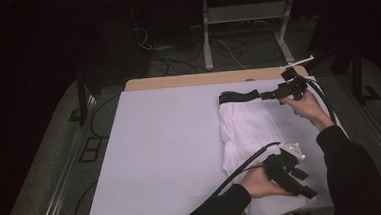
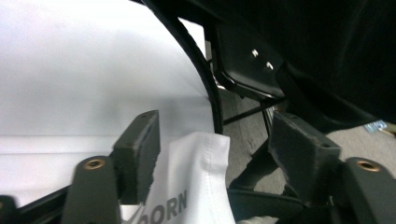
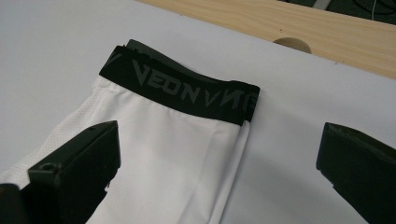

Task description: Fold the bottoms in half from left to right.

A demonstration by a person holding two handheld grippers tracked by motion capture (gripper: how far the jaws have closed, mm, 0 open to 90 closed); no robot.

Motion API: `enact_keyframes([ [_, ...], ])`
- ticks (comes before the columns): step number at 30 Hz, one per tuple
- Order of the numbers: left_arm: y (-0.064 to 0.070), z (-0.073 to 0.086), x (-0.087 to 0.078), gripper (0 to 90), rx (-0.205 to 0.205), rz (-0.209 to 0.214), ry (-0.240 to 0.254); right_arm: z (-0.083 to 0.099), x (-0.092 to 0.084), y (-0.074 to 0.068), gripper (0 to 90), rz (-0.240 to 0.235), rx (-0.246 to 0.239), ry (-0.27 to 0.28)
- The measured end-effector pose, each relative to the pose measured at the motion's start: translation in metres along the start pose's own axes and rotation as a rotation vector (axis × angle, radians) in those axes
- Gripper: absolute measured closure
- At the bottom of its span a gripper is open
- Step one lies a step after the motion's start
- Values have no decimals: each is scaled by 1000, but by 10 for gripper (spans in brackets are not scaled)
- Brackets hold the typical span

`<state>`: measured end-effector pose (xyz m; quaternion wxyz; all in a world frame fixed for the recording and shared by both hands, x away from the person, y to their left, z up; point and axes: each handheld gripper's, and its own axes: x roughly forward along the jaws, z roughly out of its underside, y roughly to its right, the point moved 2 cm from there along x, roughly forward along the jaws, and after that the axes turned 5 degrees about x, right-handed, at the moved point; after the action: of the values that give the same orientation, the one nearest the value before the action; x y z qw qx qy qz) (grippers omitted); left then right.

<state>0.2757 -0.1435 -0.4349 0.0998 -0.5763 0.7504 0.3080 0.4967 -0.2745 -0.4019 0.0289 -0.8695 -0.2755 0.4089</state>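
Note:
A folded white garment (image 1: 245,129) with a black lettered waistband (image 1: 238,96) lies on the right half of the white table cover (image 1: 166,149). My right gripper (image 1: 269,95) hovers at the waistband's right end. In the right gripper view its jaws (image 3: 222,140) stand wide open over the white cloth (image 3: 177,154), just short of the waistband (image 3: 187,91). My left gripper (image 1: 308,192) is at the garment's near end by the table's front edge. Its jaws (image 2: 217,140) are apart, with a printed white hem (image 2: 196,182) lying loose between them, not pinched.
A bare wooden table strip (image 1: 202,79) with a round hole (image 3: 292,44) runs along the far edge. Behind the table stand a metal frame (image 1: 243,14) and floor cables (image 1: 176,63). The left gripper's cable (image 1: 233,177) trails off the front edge.

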Motion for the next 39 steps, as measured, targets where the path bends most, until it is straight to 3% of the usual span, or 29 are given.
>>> enact_keyframes([
  [8,-12,-3,-21,144,-47,-58,41,3,-3,4,0,-4,13,1],
  [19,-33,-4,-59,0,-100,-148,101,7,-4,9,0,-12,23,-1],
  [39,-70,2,-126,0,-173,-324,172,8,3,12,0,-27,36,-8],
])
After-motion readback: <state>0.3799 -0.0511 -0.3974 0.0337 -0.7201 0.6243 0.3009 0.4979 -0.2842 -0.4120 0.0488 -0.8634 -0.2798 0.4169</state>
